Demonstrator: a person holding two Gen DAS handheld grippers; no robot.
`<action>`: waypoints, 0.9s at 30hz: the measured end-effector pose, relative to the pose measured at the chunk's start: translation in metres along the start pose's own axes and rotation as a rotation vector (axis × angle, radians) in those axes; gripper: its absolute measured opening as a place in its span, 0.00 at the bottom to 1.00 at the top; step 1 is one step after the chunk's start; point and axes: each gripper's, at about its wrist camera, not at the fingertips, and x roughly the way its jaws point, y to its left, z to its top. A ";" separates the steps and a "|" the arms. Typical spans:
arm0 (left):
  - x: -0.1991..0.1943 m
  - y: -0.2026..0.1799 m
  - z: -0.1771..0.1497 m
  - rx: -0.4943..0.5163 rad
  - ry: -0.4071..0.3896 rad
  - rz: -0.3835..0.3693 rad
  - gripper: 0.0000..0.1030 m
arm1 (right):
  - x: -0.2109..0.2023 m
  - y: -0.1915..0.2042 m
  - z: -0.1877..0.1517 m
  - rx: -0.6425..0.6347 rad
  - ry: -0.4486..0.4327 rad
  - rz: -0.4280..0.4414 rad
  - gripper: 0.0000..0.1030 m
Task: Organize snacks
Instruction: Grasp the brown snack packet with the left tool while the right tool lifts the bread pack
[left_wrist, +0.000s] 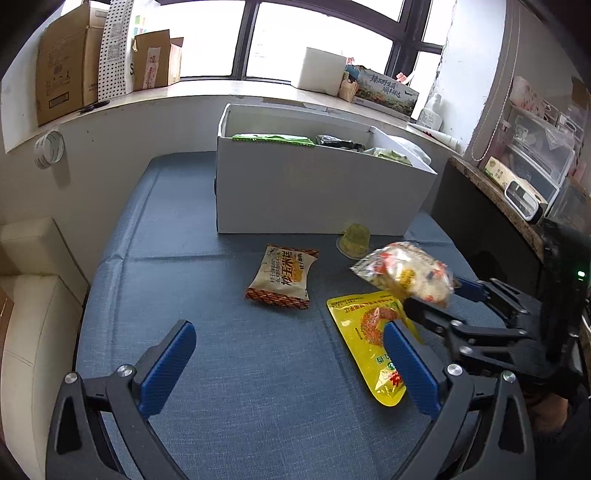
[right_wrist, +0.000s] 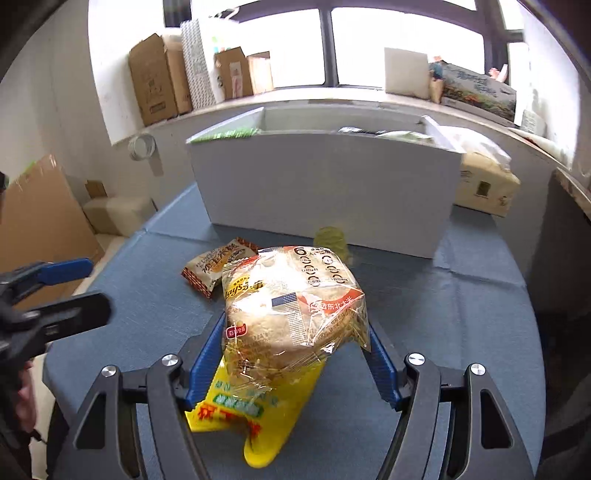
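Observation:
My right gripper (right_wrist: 295, 325) is shut on a clear-wrapped pack of rice cakes (right_wrist: 291, 306), its blue pads pressing both sides. The pack hangs above the blue table cover (left_wrist: 240, 369). In the left wrist view the same pack (left_wrist: 402, 273) sits in the right gripper (left_wrist: 439, 295) at the right. Under it lies a yellow snack packet (left_wrist: 365, 332), flat on the cover. A cream and brown snack packet (left_wrist: 284, 277) and a small yellow jelly cup (left_wrist: 354, 240) lie before the white box (left_wrist: 314, 195), which holds several snacks. My left gripper (left_wrist: 288, 328) is open and holds nothing.
The white box stands at the far side of the table, below a window sill with cardboard boxes (left_wrist: 62, 66). A dark cabinet (left_wrist: 480, 221) borders the table's right edge. Cream cushioned seats (left_wrist: 33, 295) stand at the left. A person's hand shows behind each gripper.

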 end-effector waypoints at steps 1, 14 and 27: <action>0.006 -0.001 0.003 0.005 0.006 -0.003 1.00 | -0.007 -0.003 -0.003 0.013 -0.009 -0.006 0.73; 0.104 -0.011 0.043 0.084 0.101 0.089 0.97 | -0.052 -0.039 -0.034 0.125 -0.034 -0.038 0.73; 0.109 -0.008 0.040 0.098 0.125 0.098 0.49 | -0.052 -0.034 -0.037 0.115 -0.032 -0.026 0.73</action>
